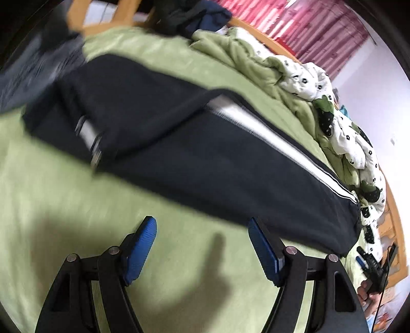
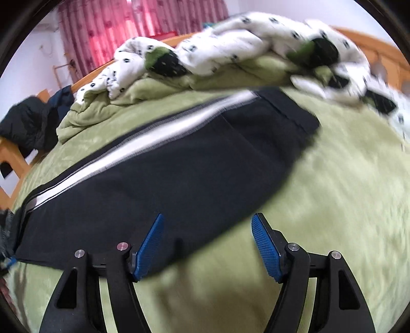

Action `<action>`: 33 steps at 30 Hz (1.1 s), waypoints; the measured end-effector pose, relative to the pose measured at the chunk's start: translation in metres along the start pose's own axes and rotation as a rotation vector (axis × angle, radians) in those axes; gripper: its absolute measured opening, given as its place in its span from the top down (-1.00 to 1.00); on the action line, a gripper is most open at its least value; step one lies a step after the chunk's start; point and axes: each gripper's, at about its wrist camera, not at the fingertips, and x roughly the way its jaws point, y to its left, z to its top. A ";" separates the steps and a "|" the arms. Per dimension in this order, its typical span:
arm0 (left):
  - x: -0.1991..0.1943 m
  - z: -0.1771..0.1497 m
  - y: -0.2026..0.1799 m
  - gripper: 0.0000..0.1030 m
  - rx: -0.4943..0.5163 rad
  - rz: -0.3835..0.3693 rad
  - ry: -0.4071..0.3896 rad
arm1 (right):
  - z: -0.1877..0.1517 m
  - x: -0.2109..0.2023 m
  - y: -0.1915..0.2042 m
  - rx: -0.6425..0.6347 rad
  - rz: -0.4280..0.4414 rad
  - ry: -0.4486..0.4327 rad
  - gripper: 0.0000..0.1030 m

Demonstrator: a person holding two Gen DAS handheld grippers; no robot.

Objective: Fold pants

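Observation:
Dark navy pants with a white side stripe lie stretched flat across the green bed sheet, legs laid one on the other; they also show in the right wrist view. My left gripper is open and empty, above the sheet just short of the pants' near edge. My right gripper is open and empty, over the near edge of the pants toward the waistband end. The right gripper, held in a hand, shows at the right edge of the left wrist view.
A crumpled green and white patterned quilt is piled along the far side of the bed. Dark clothes lie at the far corner by the wooden bed frame. Grey jeans lie at left. Red curtains hang behind.

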 end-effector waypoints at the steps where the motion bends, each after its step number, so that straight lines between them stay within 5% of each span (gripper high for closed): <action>1: 0.001 -0.002 0.006 -0.40 -0.017 -0.017 -0.003 | -0.005 0.000 -0.009 0.035 0.017 0.012 -0.36; 10: 0.021 0.022 0.018 -0.40 -0.139 -0.075 -0.067 | -0.001 0.040 -0.033 0.214 0.108 0.063 -0.36; 17: 0.048 0.051 0.005 -0.32 -0.126 0.013 -0.143 | 0.038 0.088 -0.020 0.196 0.042 0.040 -0.33; 18: 0.049 0.054 0.003 -0.05 -0.117 0.040 -0.149 | 0.044 0.094 -0.020 0.208 0.035 0.038 -0.25; 19: 0.051 0.056 0.000 0.31 -0.108 0.087 -0.154 | 0.048 0.099 -0.020 0.218 0.022 0.028 0.07; 20: 0.051 0.058 0.003 0.44 -0.109 0.121 -0.153 | 0.052 0.104 -0.021 0.222 -0.017 0.017 0.41; 22: 0.048 0.058 0.005 0.63 -0.127 0.117 -0.140 | 0.058 0.109 -0.024 0.237 0.007 0.017 0.63; 26: 0.025 0.054 -0.004 0.76 -0.099 0.110 -0.150 | 0.058 0.083 -0.038 0.304 0.070 -0.044 0.85; 33: -0.014 0.015 -0.025 0.78 -0.009 0.081 -0.111 | 0.045 0.003 -0.055 0.253 0.068 -0.091 0.87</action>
